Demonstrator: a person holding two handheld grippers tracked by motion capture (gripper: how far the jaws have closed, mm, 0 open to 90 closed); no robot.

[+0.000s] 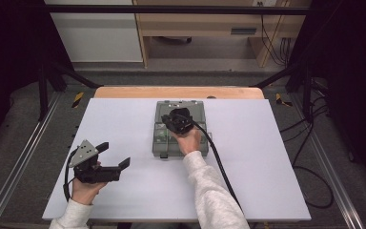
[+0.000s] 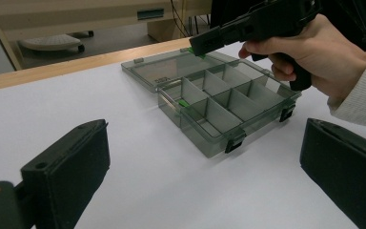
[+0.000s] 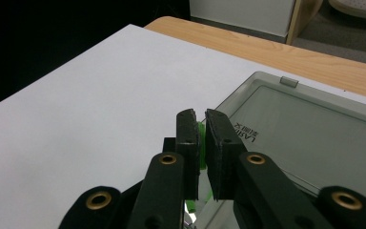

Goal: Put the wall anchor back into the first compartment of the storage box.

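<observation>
A smoky clear organizer box (image 1: 160, 144) lies open in the middle of the white table, its lid (image 1: 195, 109) folded flat behind it. My right gripper (image 1: 176, 119) hovers over the box, shut on a small green piece (image 3: 201, 138). From the left gripper view, that green piece (image 2: 191, 49) hangs at the right gripper's tip (image 2: 201, 44) over the far compartments near the lid. Another green piece (image 2: 184, 103) rests in a compartment of the box (image 2: 228, 107). My left gripper (image 1: 115, 154) stands open near the front left, with nothing between its jaws (image 2: 202, 138).
The white table top (image 1: 248, 143) has bare room on both sides of the box. A wooden edge (image 1: 124, 92) runs along the far side. A black cable (image 1: 221, 167) trails from the right gripper back across the table.
</observation>
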